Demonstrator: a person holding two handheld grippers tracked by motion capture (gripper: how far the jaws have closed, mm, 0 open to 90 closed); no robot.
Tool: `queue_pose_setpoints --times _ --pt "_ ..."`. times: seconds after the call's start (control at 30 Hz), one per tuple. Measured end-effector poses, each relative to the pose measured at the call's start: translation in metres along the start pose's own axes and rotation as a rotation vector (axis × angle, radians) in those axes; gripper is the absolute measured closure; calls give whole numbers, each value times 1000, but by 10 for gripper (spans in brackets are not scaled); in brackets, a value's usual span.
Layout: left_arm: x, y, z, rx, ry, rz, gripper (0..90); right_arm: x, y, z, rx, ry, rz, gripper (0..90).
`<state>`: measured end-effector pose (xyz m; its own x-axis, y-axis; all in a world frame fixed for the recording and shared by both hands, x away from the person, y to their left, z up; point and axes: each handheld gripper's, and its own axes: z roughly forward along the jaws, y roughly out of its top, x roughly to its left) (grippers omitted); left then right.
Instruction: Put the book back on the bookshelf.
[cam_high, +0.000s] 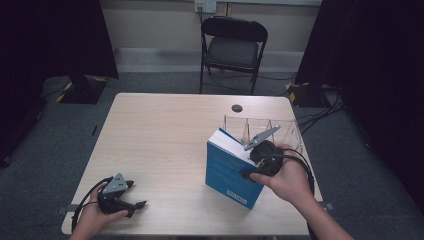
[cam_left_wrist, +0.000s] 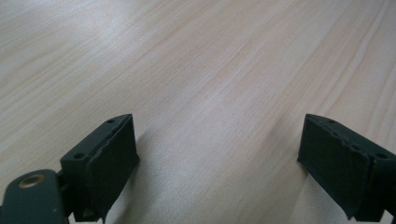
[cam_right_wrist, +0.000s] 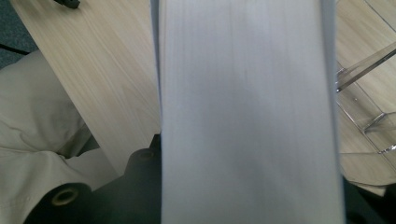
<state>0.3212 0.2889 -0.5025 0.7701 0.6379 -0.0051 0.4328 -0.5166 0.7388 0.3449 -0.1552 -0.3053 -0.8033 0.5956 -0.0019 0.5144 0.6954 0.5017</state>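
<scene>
From above, the right gripper (cam_high: 250, 172) clamps the blue book (cam_high: 227, 172) upright just before the clear rack (cam_high: 285, 131); the left gripper (cam_left_wrist: 219, 163) gapes idle over the table (cam_left_wrist: 201, 70); its own view shows pages (cam_right_wrist: 243, 112) squarely between jaws, so the person should probably keep it vertical.

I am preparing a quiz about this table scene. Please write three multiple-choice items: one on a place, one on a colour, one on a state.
1. Where does the clear plastic organizer stand?
A. near the table's far right edge
B. at the near left corner
C. on the chair

2. What colour is the book cover?
A. red
B. blue
C. green

3. How do the jaws of the left gripper stand?
A. closed on a pen
B. closed on the book
C. open over the bare table

Answers: 1 A, the high view shows it behind the book; 2 B, the cover is blue; 3 C, only wood lies between the jaws.
</scene>
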Motion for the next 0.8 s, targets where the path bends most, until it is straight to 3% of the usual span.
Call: queue_pose_setpoints --times 0.37,0.6,0.8 --pt "0 0 0 1 -1 -2 109 -3 -3 -3 -12 1 31 619" --pt "0 0 0 1 -1 -2 109 -10 -8 -27 -48 -11 77 620" --pt "0 0 0 0 -2 -9 108 -14 -10 -44 -41 -26 105 619"
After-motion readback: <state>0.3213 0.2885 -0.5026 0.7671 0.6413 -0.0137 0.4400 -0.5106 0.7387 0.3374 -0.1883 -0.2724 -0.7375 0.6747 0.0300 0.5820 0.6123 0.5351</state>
